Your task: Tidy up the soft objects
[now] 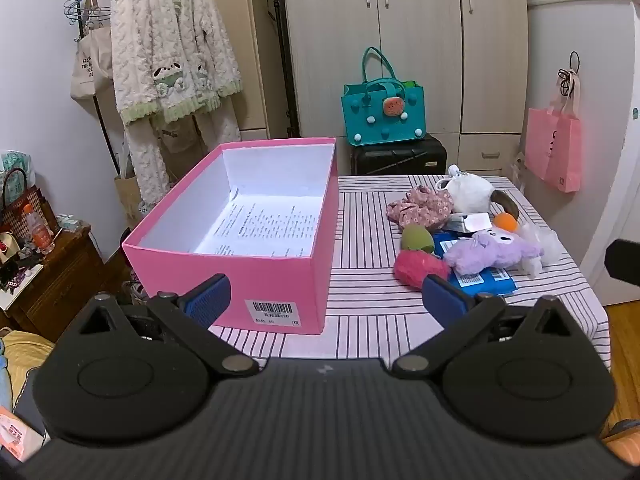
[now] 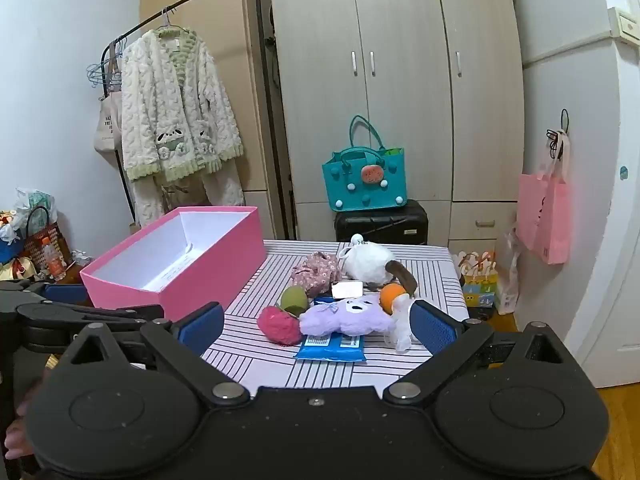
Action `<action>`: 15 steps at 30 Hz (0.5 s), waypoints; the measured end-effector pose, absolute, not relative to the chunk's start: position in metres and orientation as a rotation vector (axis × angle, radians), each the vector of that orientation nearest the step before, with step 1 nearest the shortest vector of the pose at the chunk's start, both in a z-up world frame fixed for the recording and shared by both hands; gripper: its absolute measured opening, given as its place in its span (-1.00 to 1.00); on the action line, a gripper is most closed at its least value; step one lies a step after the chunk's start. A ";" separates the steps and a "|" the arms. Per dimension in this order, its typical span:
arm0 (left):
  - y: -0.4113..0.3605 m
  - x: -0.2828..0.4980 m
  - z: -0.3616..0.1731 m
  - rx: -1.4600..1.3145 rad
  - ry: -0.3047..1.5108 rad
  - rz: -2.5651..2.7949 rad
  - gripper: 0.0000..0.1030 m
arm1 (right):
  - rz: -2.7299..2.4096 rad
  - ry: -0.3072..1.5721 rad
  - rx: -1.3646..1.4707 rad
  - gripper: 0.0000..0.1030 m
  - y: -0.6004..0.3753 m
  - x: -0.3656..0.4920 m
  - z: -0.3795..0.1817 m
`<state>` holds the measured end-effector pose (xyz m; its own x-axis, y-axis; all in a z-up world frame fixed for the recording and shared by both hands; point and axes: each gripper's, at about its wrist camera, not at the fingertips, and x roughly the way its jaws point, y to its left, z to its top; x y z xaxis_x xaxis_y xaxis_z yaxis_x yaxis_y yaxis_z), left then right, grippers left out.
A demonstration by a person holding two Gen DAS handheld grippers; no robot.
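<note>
An open pink box (image 1: 280, 280) (image 2: 208, 276) stands on the left of the striped table, holding only a printed sheet. To its right lies a pile: purple plush (image 1: 492, 252) (image 2: 348, 316), red fuzzy ball (image 1: 418, 268) (image 2: 278, 324), green ball (image 1: 416, 238) (image 2: 294, 298), orange ball (image 1: 505, 222) (image 2: 390, 296), white plush (image 1: 470, 192) (image 2: 368, 262), pink floral cloth (image 1: 420, 208) (image 2: 316, 270). My left gripper (image 1: 326, 300) is open and empty in front of the box. My right gripper (image 2: 316, 330) is open and empty, short of the pile.
Blue wipe packs (image 1: 484, 280) (image 2: 332, 346) and a small white box (image 1: 468, 222) lie under the toys. A teal bag (image 1: 382, 114) sits on a black case behind the table. A pink bag (image 1: 554, 152) hangs at right. A clothes rack (image 1: 168, 60) stands at left.
</note>
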<state>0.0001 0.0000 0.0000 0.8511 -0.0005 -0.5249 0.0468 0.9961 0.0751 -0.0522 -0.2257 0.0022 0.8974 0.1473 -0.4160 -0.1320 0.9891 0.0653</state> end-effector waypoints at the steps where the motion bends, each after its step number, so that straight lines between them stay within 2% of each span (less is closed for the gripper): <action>1: 0.000 0.000 0.000 0.085 0.553 -0.026 1.00 | 0.145 0.435 0.037 0.96 -0.226 -0.052 0.001; 15: 0.000 -0.003 -0.005 0.099 0.536 -0.057 1.00 | 0.116 0.447 0.039 0.96 -0.225 -0.053 -0.003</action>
